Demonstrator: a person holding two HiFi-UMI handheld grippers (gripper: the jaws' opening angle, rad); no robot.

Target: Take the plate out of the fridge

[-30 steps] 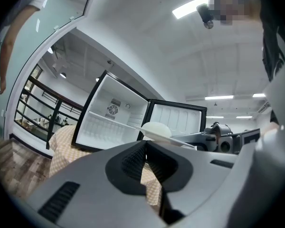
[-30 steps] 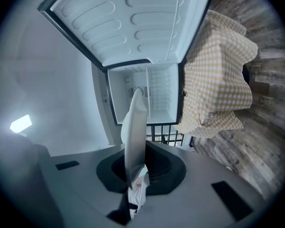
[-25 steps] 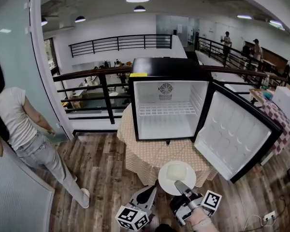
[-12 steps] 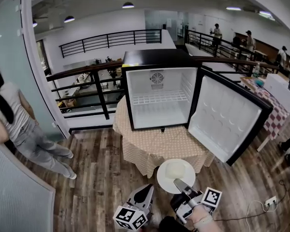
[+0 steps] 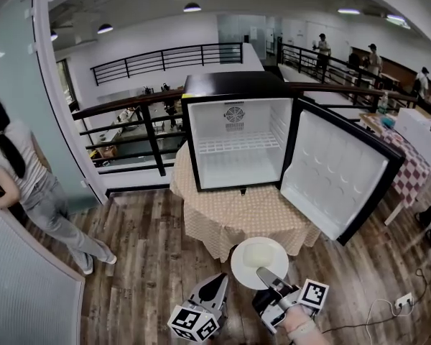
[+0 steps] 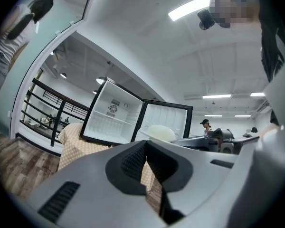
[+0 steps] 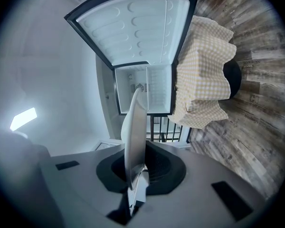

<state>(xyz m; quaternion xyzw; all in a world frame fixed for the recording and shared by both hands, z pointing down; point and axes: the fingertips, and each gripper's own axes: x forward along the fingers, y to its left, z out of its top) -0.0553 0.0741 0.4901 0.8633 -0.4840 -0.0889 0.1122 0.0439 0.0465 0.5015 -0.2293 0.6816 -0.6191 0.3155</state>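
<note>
At the far left, a person (image 5: pixel 21 171) in a white top and grey trousers stands against a glass wall (image 5: pixel 29 293), turned away from me. Right of them, a dark railing (image 5: pixel 140 113) crosses the far side of the wood floor (image 5: pixel 144 257).

Near the bottom edge sits my left gripper (image 5: pixel 217 284), with its marker cube (image 5: pixel 194 324) facing up. The left gripper view shows its jaws pressed together with nothing between them, pointing toward the table.

In the middle, a round table (image 5: pixel 230 221) under a tan checked cloth carries the small black fridge (image 5: pixel 233 85). The white interior shows a wire shelf (image 5: pixel 237 144) and a round fan grille (image 5: pixel 234 115) on the back wall.

The plate (image 5: pixel 248 264) is out of the fridge and well apart from it. It is held in the air over the floor, just beside the near edge of the cloth. My right gripper (image 5: pixel 267 274) is clamped on the plate's near rim. In the right gripper view the white plate stands edge-on between the jaws, and the pads grip both faces.

Right of the fridge, its door (image 5: pixel 341 171) hangs wide open with the moulded white lining toward me. At the far right I see a table with a red checked cloth (image 5: pixel 409 175), and several people (image 5: pixel 322 49) stand along the far railing.
</note>
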